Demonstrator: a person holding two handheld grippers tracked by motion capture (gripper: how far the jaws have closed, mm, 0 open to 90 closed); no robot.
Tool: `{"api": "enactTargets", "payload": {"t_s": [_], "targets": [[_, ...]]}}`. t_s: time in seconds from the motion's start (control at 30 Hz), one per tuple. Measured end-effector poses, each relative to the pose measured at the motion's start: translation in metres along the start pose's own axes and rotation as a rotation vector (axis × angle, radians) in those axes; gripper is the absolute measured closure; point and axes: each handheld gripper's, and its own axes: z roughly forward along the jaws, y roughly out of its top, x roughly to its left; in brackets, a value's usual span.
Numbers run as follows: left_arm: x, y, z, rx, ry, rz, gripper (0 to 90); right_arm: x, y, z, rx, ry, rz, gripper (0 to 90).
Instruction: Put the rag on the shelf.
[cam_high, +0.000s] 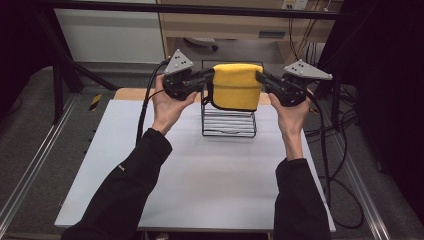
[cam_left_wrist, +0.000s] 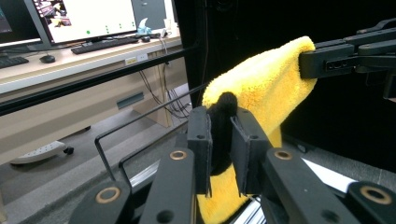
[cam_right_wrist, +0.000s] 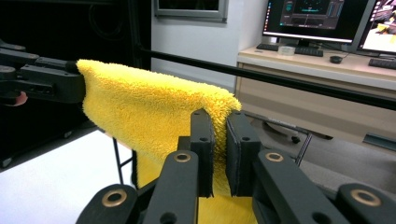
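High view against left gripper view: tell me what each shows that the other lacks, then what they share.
High view alone: the white table, the person's sleeves, the wire rack's full frame. Left gripper view alone: a desk with monitor and keyboard. Shared: the yellow towel, stretched between the left gripper and right gripper, jaws pinching its ends.

Fluffy yellow cloth (cam_high: 237, 86) over thin black wire rack (cam_high: 228, 122)
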Motion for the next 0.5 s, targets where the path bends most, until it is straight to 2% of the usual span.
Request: {"api": "enactTargets", "payload": {"t_s": [0.37,0.5], "targets": [[-0.006,-0.016,-0.003,0.028,-0.025,0.0,77.5,0.003,-0.012,-0.006,0.053,0.032,-0.009,82.3],[-0.006,-0.022,-0.002,0.04,-0.034,-0.013,77.3,0.003,-0.017,-0.006,0.069,0.039,-0.001,82.3]]}}
